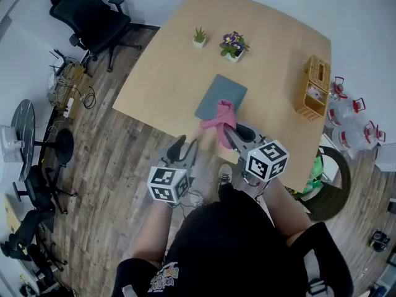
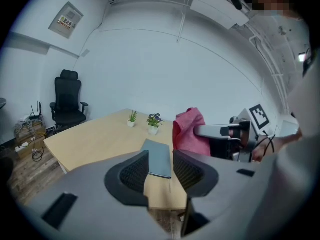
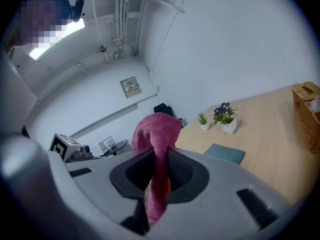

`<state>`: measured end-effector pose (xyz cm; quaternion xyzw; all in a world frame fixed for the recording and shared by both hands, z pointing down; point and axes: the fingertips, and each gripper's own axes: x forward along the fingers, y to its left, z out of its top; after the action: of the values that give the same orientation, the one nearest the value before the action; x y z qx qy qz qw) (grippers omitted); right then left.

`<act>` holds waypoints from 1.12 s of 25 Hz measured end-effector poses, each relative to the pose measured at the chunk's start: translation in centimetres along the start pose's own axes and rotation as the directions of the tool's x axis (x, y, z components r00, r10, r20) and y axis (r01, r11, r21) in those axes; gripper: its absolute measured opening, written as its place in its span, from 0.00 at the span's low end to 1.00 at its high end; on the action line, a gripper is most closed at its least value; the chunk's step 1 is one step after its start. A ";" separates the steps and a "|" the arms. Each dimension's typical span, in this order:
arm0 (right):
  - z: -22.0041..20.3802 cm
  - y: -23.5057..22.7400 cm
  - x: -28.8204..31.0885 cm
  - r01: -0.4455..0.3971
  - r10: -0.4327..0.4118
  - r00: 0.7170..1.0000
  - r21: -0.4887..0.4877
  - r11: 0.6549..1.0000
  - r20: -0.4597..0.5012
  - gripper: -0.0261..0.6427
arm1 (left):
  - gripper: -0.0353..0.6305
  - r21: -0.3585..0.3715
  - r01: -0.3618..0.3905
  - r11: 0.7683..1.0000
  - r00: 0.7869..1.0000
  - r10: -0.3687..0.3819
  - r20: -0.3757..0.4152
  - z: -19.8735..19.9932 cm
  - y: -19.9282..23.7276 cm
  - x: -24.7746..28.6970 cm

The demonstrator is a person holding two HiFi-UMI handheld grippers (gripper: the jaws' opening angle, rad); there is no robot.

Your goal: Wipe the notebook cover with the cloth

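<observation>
Your left gripper (image 1: 184, 152) is hanging open and empty; your right gripper (image 1: 228, 132), the nearer one, is clamping the cloth (image 1: 223, 115). Just ahead, the notebook (image 1: 218, 93) is lying flat, long axis running away from you.

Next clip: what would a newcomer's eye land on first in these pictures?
The pink cloth stands out most, pinched in the right tool and held up by the near corner of the grey-blue notebook. The notebook lies flat in the middle of the wooden table. The left tool hangs open and empty just off the table's near edge.
</observation>
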<state>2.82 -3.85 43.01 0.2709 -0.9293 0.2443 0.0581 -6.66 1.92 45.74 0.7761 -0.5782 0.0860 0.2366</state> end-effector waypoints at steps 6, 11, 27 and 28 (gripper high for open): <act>0.9 -2.9 1.4 -0.038 0.038 0.999 0.022 0.999 -0.020 0.13 | 0.25 -0.010 -0.049 0.999 0.998 0.049 -0.030 0.5 0.7 2.9; 0.9 -5.3 1.9 -0.062 0.063 0.997 0.030 0.998 -0.039 0.13 | 0.26 -0.010 -0.090 0.996 0.995 0.090 -0.041 0.6 0.7 5.2; 2.4 -10.4 2.4 0.012 -0.011 0.999 0.035 0.999 -0.037 0.13 | 0.26 -0.023 -0.104 0.994 0.987 0.100 -0.128 -0.8 2.9 9.9; 2.4 -10.8 2.5 0.024 -0.023 0.999 0.037 0.999 -0.037 0.13 | 0.27 -0.020 -0.100 0.995 0.986 0.096 -0.137 -1.0 3.3 10.3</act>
<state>6.51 -14.10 46.02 0.2783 -0.9201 0.2656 0.0730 -6.33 -7.15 51.64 0.7359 -0.5992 0.1421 0.2813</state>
